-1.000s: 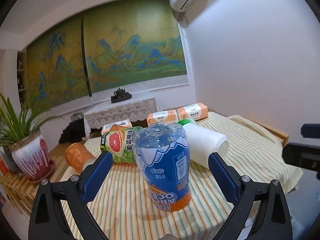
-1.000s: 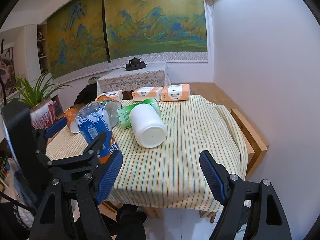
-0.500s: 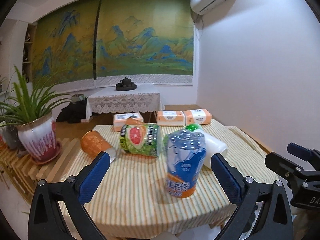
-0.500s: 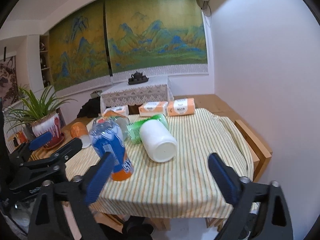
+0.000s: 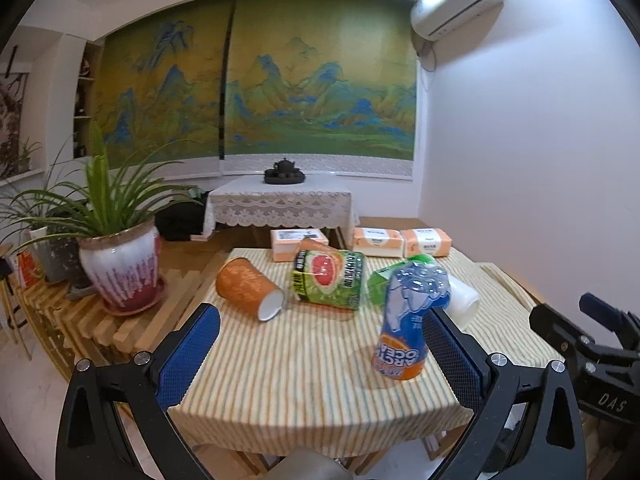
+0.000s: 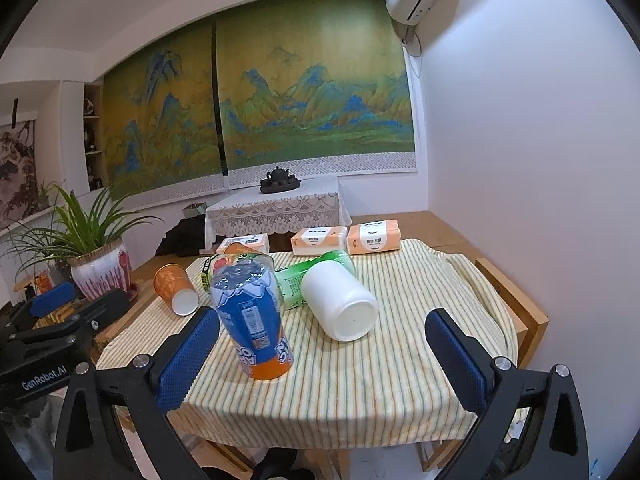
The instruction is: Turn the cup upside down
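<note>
While both tongs (image 5: 320, 354) (image 6: 322, 354) gape wide, the blue-and-orange cup (image 6: 252, 320) stands inverted

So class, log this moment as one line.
blue cup: upside down on tablecloth | left gripper: open | right gripper: open

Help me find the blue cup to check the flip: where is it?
In both views the blue cup stands upside down near the front edge of the striped tablecloth, just front-left of the lying white bottle, held by neither hand-held gripper.

White walls (image 6: 520, 140), landscape mural (image 5: 280, 100), perhaps painted
</note>
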The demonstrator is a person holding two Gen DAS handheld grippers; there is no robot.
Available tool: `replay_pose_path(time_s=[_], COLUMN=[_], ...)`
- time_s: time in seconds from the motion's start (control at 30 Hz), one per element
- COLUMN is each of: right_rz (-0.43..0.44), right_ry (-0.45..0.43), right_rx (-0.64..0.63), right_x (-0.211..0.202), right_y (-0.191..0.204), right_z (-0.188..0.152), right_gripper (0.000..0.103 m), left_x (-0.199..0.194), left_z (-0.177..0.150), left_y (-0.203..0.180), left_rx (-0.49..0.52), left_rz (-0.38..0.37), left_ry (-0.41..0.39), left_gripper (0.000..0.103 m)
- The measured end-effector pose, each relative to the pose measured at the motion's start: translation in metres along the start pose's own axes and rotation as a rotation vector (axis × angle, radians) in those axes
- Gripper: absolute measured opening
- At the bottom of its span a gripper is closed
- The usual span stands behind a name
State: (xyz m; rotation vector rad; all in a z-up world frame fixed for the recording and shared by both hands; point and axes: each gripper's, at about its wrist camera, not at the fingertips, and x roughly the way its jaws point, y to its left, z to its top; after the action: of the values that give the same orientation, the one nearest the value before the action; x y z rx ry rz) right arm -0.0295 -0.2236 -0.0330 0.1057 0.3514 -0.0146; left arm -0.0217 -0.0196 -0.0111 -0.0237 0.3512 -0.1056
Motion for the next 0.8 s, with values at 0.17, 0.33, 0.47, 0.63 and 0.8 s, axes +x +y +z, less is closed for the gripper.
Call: replay_pose_path(time_s=[0.17, 0.33, 0.47, 0.63, 0.8], right_rz=[0.012, 0.017, 0.014, 0.005, -0.002], right_ry=[0.012, 0.014, 0.007, 0.001, -0.011], right_rx=[-0.015, -0.02, -0.013, -0.024, -0.023], right_x=[0.0, 0.0, -0.001, -0.002, -0.003], right_y=[0.008, 0.012, 0.012, 0.014, 0.014], right_z=[-0.003, -0.005, -0.004, -0.005, -0.004], right_gripper=[0.102, 0.102, 0.102, 0.102, 0.102], left_x=[-0.003, -0.003, -0.003, -0.006, -0.009], left_z=[-0.001, -0.001, -0.001, 0.0, 0.002], left_y=[0.01, 0.015, 0.014, 0.014, 0.012], left_rx=[-0.033, -0.039, -0.035, -0.044, -0.043], left_rz=[0.011, 0.031, 0.042, 0.044, 0.048], left_ry=[0.015, 0.011, 0.004, -0.002, -0.012], left_gripper=[0.102, 0.102, 0.102, 0.102, 0.102])
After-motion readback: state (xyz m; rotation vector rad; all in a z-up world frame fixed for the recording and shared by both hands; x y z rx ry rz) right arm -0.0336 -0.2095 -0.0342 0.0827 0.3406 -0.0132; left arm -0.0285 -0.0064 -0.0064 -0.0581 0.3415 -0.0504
